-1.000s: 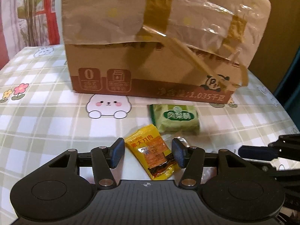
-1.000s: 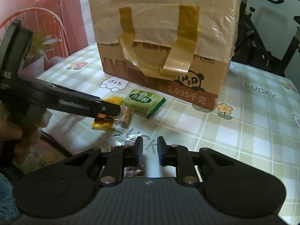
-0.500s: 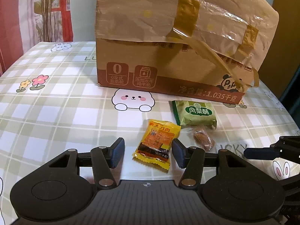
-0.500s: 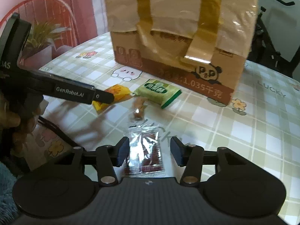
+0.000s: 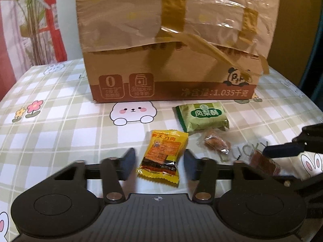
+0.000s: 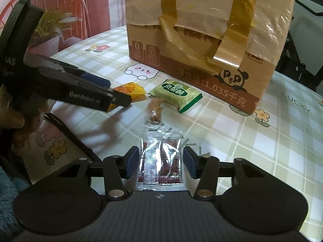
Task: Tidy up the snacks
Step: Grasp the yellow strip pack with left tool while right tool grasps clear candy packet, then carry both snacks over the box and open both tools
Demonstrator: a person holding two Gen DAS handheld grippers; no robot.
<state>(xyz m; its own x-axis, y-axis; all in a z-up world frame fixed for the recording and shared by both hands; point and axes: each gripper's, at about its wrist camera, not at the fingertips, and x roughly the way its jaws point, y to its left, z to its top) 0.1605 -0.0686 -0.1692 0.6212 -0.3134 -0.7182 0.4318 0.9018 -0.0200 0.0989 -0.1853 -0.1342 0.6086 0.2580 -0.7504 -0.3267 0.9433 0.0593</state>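
- The cardboard box stands at twelve o'clock on the table, its taped flap hanging over the front; whether any snack is inside I cannot tell.
- The tablecloth is a green-and-white check printed with bunnies and flowers; behind it, at ten o'clock, a red-and-pink wall and a plant.
- As I judge it, sorting has barely begun: all four snacks lie loose in front of the box.
- The green packet lies just before the box, at one o'clock in the left view.
- The yellow packet sits between the jaws of the left gripper, which have just been closing; the blurred pads look a shade clear of it.
- The clear foil packet lies between the jaws of the right gripper, which stand apart with gaps on both sides.
- The small brown sweet rests beside the green packet.
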